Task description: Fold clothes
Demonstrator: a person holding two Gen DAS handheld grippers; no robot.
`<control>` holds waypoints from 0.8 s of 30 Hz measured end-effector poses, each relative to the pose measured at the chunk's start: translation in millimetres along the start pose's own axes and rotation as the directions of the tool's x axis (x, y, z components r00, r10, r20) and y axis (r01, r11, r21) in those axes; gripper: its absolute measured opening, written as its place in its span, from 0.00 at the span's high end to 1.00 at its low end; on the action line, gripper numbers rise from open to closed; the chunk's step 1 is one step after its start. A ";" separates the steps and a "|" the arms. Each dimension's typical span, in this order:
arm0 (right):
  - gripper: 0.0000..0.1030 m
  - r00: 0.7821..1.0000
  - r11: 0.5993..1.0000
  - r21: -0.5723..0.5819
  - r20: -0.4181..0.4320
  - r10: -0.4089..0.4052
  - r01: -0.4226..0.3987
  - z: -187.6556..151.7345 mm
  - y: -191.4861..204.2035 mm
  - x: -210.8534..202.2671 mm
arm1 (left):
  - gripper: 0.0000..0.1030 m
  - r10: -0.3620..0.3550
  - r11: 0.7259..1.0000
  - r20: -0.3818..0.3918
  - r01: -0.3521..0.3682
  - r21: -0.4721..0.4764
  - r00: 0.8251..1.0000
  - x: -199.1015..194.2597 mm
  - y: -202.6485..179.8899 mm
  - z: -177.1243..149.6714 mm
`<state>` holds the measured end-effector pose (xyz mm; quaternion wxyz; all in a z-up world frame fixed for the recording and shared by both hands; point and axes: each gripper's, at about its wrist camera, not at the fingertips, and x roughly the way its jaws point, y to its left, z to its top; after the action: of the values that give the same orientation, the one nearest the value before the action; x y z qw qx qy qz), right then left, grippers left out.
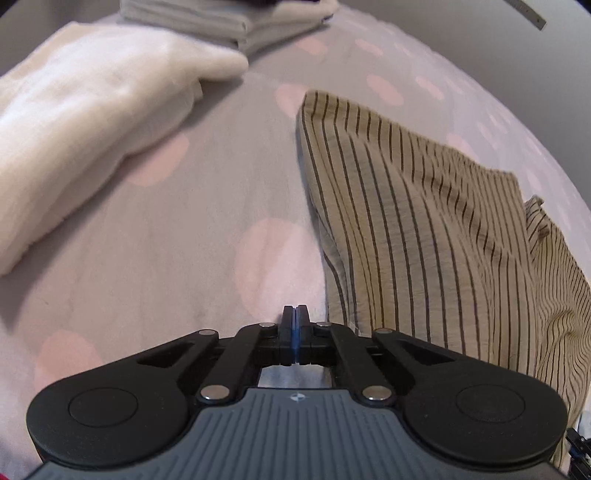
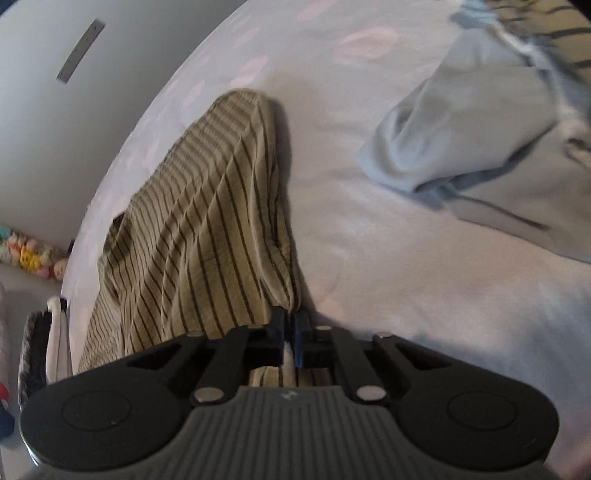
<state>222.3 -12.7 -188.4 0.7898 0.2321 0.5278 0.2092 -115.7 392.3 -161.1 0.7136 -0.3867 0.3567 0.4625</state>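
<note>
Striped garment (image 2: 207, 206) stretches lengthwise away from right tool (image 2: 290, 325), pinched there; left tool (image 1: 295, 314) closed, empty.

A bedroom in a home: a bed (image 1: 207, 221) spread with a pale grey cover printed with pink dots fills both views. Laundry lies across it, with a fluffy white garment (image 1: 92, 122) at upper left of the left wrist view, a folded stack (image 1: 229, 22) at the top edge and a tan striped garment (image 2: 207, 206) at centre. A pale blue garment (image 2: 472, 125) sits at upper right of the right wrist view. Small colourful soft toys (image 2: 29, 254) lie at the left edge beside the bed.
</note>
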 end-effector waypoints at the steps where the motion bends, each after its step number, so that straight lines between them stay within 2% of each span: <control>1: 0.96 1.000 1.000 0.013 0.015 -0.011 0.011 0.0 -1.4 -4.0 | 1.00 0.024 1.000 0.016 -0.024 0.008 1.000 -3.5 0.2 -0.5; 3: 0.96 0.999 0.999 0.036 0.033 -0.028 0.027 -0.7 -4.0 -10.5 | 1.00 0.070 0.997 0.049 -0.071 0.024 0.996 -10.4 0.7 -1.5; 5: 0.96 0.999 0.998 0.048 0.040 -0.037 0.035 -1.6 -5.7 -14.5 | 1.00 0.095 0.995 0.035 -0.096 0.009 0.995 -10.6 6.4 -1.4; 7: 0.94 0.998 0.997 0.060 0.048 -0.045 0.042 -2.5 -7.3 -18.6 | 1.00 0.068 0.997 0.016 -0.067 -0.033 0.998 -10.6 13.5 0.0; 10: 0.80 0.997 0.996 0.078 0.059 -0.059 0.054 -3.9 -9.7 -24.6 | 0.96 -0.020 0.993 -0.006 0.020 -0.115 1.000 -12.1 23.7 0.4; 11: 0.72 0.996 0.995 0.084 0.062 -0.063 0.058 -4.3 -10.5 -26.6 | 0.84 -0.054 0.988 -0.010 0.052 -0.145 0.998 -12.2 27.0 0.3; 12: 0.69 0.996 0.994 0.090 0.066 -0.068 0.062 -4.8 -11.4 -28.6 | 0.67 -0.081 0.985 -0.011 0.078 -0.156 0.997 -12.9 28.1 -0.2; 14: 0.67 0.994 0.992 0.102 0.073 -0.077 0.069 -5.7 -13.0 -32.6 | 0.54 -0.125 0.980 -0.011 0.122 -0.156 0.992 -12.9 26.5 -0.8; 17: 0.63 0.996 0.995 0.087 0.064 -0.063 0.058 -10.2 -11.5 -38.7 | 0.51 -0.152 0.983 -0.030 0.148 -0.109 0.988 -7.1 14.9 -2.5; 20: 0.62 0.996 0.996 0.064 0.049 -0.070 0.067 -15.4 -5.9 -42.1 | 0.52 -0.148 0.988 -0.063 0.145 -0.049 0.987 -0.7 3.3 -5.6; 22: 0.62 0.996 0.996 0.060 0.047 -0.075 0.072 -16.8 -4.3 -42.0 | 0.60 -0.144 0.990 -0.085 0.144 -0.009 0.986 3.6 -4.5 -7.7; 24: 0.62 0.995 0.995 0.061 0.044 -0.086 0.083 -17.4 -3.6 -41.0 | 0.88 -0.139 0.989 -0.107 0.143 0.030 0.984 7.8 -12.2 -9.7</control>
<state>191.8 -36.7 -166.2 0.8027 0.2377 0.5246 0.1545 -103.3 383.4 -169.5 0.7322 -0.4211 0.3739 0.3830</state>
